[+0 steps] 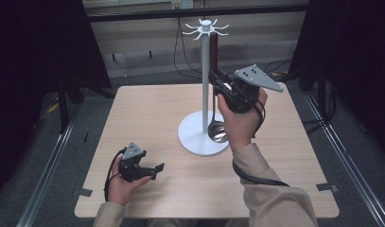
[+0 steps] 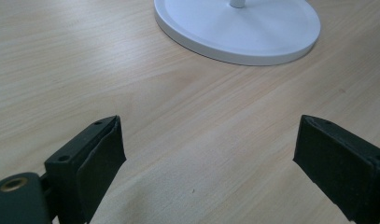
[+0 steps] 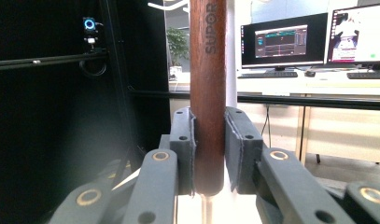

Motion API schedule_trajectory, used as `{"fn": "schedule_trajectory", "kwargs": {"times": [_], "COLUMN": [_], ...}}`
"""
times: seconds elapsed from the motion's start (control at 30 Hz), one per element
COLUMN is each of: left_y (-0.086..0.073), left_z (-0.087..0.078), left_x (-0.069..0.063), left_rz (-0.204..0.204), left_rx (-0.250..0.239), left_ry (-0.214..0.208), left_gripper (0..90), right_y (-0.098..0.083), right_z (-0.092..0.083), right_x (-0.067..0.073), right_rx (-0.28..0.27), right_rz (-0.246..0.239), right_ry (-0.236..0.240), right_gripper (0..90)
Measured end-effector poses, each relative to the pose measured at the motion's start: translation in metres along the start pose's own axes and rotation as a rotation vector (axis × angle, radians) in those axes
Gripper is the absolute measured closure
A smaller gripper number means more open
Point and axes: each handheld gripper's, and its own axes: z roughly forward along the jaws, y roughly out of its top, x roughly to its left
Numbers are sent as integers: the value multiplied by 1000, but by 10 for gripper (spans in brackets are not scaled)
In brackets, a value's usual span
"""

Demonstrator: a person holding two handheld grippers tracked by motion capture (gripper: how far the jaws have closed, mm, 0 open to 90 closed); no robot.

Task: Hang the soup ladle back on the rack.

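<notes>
Beside the white stand (image 1: 205, 85), the right gripper (image 1: 217, 78) pinches the brown wooden handle (image 3: 207, 93) of a ladle, pads pressed on both sides near the handle's lower end. The handle stands upright, close along the pole, so the grip is level and side-on: that keeps the ladle vertical and lets the handle top be steered among the hooks (image 1: 206, 28) at the crown. Top of the handle sits just under those hooks; whether its end is already caught on one, cannot tell.

Ladle bowl (image 1: 218, 132), metal, hangs low just over the round base (image 2: 239, 32); contact with the base not clear from the high view. Holding near the wood–metal junction puts the weight of the bowl below the jaws, so the ladle hangs plumb rather than swinging.

Left gripper (image 1: 150, 171) rests low on the worktop (image 1: 147, 113), well apart from the stand, jaws spread wide with nothing between them; bare wood shows between the pads (image 2: 101, 163). Judgement: it is parked, pointing toward the base, ready to steady the base if the pole tips.

Judgement on step: hanging or unhooking at the crown; a raised, upright hold suits either.

Risk: the narrow pinch on the smooth round wood may let the handle twist.
</notes>
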Motion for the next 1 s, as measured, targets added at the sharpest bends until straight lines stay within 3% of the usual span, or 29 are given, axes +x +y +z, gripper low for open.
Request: {"fn": "schedule_trajectory", "kwargs": {"times": [0.6,1.0], "left_y": [0,0], "left_z": [0,0], "left_x": [1,0], "left_rz": [0,9], "left_rx": [2,8], "left_ry": [5,11], "left_gripper": [87,89], "right_y": [1,0], "right_z": [7,12], "right_x": [4,7], "right_rx": [0,7], "right_rz": [6,-15], "right_ry": [-30,-57], "right_gripper": [747,746]}}
